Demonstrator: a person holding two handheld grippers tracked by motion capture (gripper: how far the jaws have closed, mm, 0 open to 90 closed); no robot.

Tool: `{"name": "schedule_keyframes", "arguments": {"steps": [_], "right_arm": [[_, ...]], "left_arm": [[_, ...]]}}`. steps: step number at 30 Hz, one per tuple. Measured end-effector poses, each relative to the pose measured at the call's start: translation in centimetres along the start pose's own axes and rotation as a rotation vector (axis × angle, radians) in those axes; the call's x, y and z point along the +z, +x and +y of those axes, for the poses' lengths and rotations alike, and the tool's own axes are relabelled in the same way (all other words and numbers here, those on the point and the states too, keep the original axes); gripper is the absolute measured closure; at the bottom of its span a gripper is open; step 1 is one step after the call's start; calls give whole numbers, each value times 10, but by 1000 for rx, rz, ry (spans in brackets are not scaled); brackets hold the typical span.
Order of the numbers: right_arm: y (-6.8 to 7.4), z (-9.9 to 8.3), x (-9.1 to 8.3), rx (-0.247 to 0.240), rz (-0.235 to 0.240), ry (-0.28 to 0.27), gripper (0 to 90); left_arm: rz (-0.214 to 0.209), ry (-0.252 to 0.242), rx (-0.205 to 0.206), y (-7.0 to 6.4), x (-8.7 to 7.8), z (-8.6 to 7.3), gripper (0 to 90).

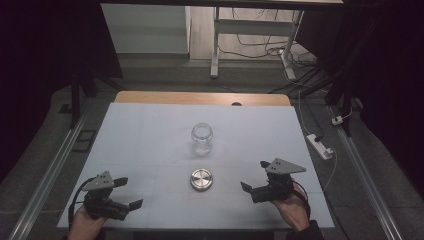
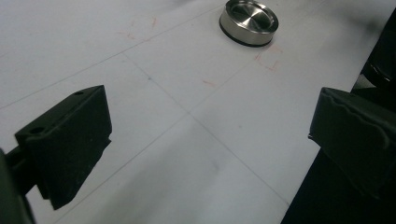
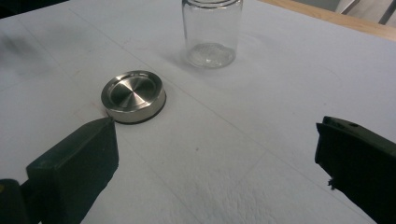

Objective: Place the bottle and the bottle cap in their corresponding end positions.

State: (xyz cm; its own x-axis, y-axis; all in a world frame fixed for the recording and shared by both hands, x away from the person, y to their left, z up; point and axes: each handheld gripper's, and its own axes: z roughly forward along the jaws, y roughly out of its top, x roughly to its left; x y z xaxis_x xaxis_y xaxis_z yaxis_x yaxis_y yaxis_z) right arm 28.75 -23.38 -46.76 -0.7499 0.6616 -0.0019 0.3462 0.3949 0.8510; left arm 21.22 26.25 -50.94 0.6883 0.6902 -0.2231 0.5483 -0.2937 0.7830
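— White paper covers the table [image 1: 150,130], and the room around it is dark. What sits on it?

— A clear glass jar [image 1: 202,138] stands up straight in the middle, with no top on. Its round metal lid [image 1: 201,179] lies flat just in front of the jar, not touching it.

— Where are the grabbers?

— The left gripper [image 1: 125,192] waits well to the left of the lid, near the table's front edge. Its jaws are spread wide and hold nothing. The right gripper [image 1: 254,175] waits to the right of the lid, also spread wide and empty.

— What could go wrong?

— I think the jar could tip over if a jaw bumps it, because it is tall and see-through. The shiny lid looks slippery, so it could slide away if it is pinched at the edge.
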Motion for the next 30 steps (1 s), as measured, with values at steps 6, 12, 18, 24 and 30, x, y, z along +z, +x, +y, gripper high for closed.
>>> {"name": "schedule_keyframes", "arguments": {"steps": [6,12,18,24,30], "right_arm": [[-3,-7,-11,16,-28,-9,0],[-5,-15,-21,35,-58,-16,0],[-8,-24,-31,65,-83,-11,0],[-11,-34,-41,82,-114,-3,0],[-11,-43,-49,95,-145,15,0]], "left_arm": [[18,-12,-20,2,-9,-8,0],[37,-17,-38,3,-16,-15,0],[50,-23,-52,4,-22,-21,1],[70,-24,-67,6,-28,-26,2],[80,-20,-87,8,-31,-33,3]]}}
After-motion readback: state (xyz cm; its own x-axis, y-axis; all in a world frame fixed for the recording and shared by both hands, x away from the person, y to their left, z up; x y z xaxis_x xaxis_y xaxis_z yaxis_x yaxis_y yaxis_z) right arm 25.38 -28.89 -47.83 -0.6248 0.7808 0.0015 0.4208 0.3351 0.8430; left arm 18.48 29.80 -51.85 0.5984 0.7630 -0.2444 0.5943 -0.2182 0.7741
